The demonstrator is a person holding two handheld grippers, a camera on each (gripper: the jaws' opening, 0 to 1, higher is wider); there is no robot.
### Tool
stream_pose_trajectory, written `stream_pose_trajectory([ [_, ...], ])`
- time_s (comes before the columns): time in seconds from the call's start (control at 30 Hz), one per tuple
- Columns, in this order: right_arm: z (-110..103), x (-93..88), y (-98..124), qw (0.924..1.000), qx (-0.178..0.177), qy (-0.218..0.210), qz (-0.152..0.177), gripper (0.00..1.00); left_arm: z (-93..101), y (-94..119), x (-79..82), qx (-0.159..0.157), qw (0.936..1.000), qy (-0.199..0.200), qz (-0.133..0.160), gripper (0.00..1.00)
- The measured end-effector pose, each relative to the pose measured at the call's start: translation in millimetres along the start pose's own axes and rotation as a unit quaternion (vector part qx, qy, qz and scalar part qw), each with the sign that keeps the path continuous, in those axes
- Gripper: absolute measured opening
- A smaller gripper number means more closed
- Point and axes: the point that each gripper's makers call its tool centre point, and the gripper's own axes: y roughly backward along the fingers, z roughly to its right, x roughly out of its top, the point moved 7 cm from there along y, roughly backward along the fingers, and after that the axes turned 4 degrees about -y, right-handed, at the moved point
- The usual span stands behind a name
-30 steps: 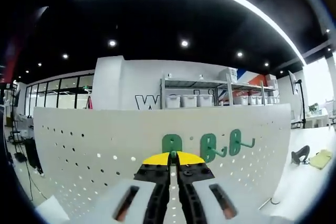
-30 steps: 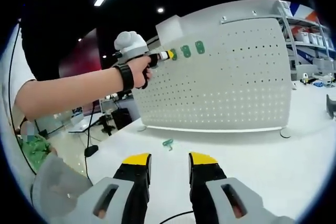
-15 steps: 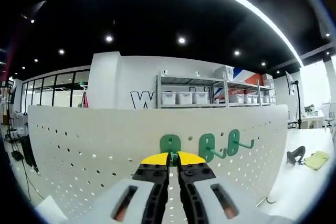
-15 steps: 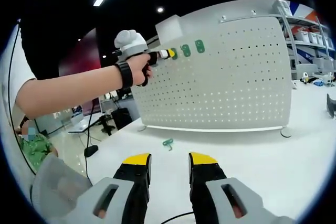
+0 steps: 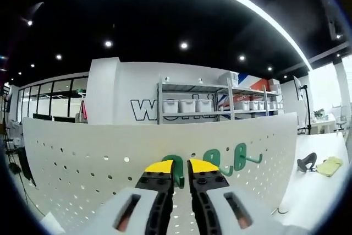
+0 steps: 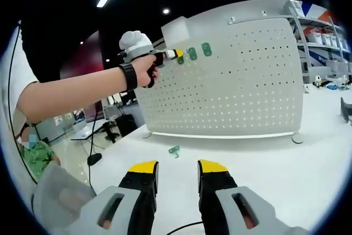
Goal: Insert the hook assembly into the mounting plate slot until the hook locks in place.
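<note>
1. The left gripper (image 5: 181, 164) is up at the white board with holes (image 5: 82, 180). Its yellow tips are a little apart and hold nothing.
2. Three green hooks (image 5: 210, 159) sit on the board, just past the tips toward 1 o'clock.
3. The right gripper (image 6: 177, 167) hangs over the white table (image 6: 264, 158), tips apart, holding nothing.
4. One more green hook (image 6: 174, 150) lies on the table at 12 o'clock from it.

Metal shelving (image 5: 220, 94) with white storage bins (image 5: 187, 106) stands against the back wall at twelve o'clock, beside large dark lettering (image 5: 144, 110). At three o'clock on the white surface (image 5: 313, 185) lie a black object (image 5: 306, 162) and a yellow cloth (image 5: 330, 165).
</note>
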Motion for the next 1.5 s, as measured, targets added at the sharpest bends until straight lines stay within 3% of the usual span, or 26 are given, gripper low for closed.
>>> stream_pose_trajectory([
  [0.43,-6,5.6,-4,0.9999,0.009,0.011,-0.003,0.29,2.6,14,5.8,-0.036,0.9992,-0.013,-0.007,0.18],
  [0.77,-14,7.1,-1,0.9997,0.009,0.022,-0.004,0.29,5.0,39,12.6,-0.06,0.998,-0.021,0.001,0.19],
  [1.3,-43,9.3,-7,0.999,0.023,0.038,-0.002,0.29,-8.8,100,5.1,-0.091,0.9955,-0.019,-0.019,0.21],
  [1.5,-53,11.4,-16,0.9985,0.027,0.048,-0.002,0.3,-18.2,117,5.1,-0.104,0.9941,-0.019,-0.025,0.27],
])
